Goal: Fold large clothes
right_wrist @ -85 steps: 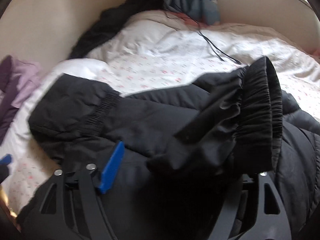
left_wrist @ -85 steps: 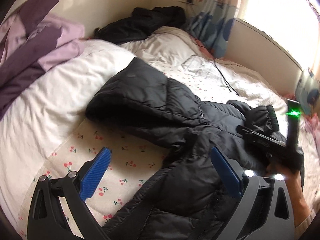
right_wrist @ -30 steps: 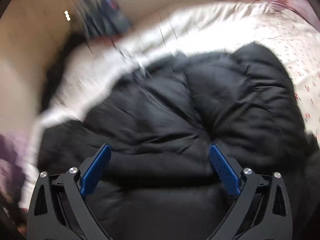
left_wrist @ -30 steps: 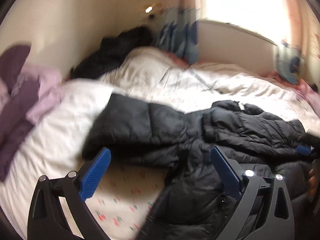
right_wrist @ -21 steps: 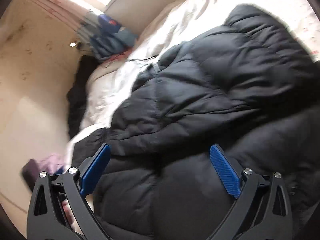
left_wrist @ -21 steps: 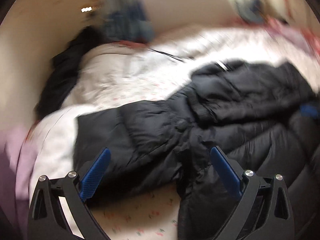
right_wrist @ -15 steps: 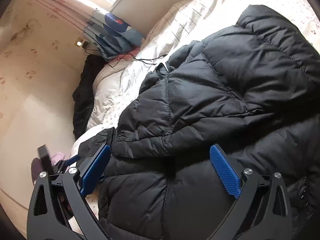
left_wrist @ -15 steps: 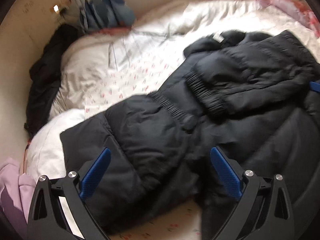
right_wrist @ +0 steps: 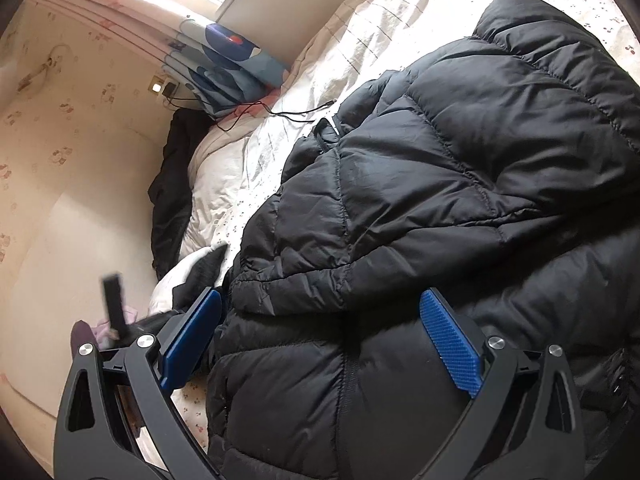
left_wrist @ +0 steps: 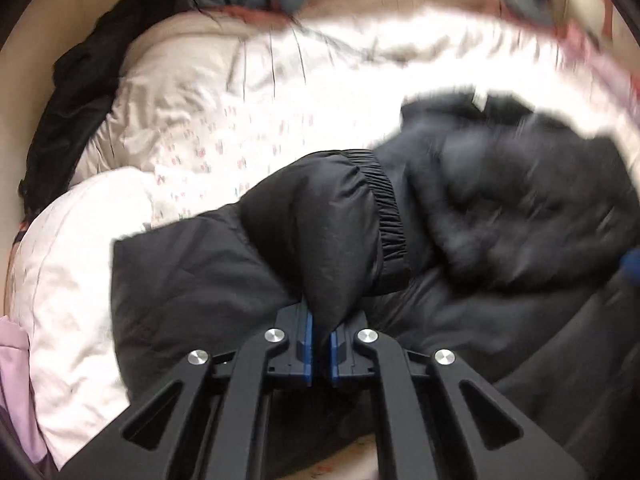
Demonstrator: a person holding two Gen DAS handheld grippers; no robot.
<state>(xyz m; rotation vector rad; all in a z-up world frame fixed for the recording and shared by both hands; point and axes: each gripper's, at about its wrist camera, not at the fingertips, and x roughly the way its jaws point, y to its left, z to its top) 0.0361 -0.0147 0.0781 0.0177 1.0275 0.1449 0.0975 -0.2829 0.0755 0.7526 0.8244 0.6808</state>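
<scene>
A large black puffer jacket (right_wrist: pixel 440 208) lies spread on the bed; it also shows in the left wrist view (left_wrist: pixel 520 216). My left gripper (left_wrist: pixel 320 344) is shut on the jacket's left sleeve (left_wrist: pixel 316 232) near its elastic cuff (left_wrist: pixel 390 212) and holds it lifted above the jacket body. My right gripper (right_wrist: pixel 320 340) is open and empty, its blue pads (right_wrist: pixel 450 336) hovering just over the jacket's front by the zipper. The left gripper's body (right_wrist: pixel 114 304) shows at the lower left of the right wrist view.
The bed has a white cherry-print sheet (left_wrist: pixel 224 136) and a white duvet (right_wrist: pixel 360 40). Another black garment (left_wrist: pixel 76 92) lies along the wall. Purple clothes (left_wrist: pixel 12 384) lie at the left edge. A blue patterned curtain (right_wrist: pixel 224 64), a wall socket and a charging cable (right_wrist: pixel 288 114) are at the bed's head.
My left gripper has shut on the left sleeve and lifted it toward the jacket body. My right gripper stays open over the jacket, almost unmoved.
</scene>
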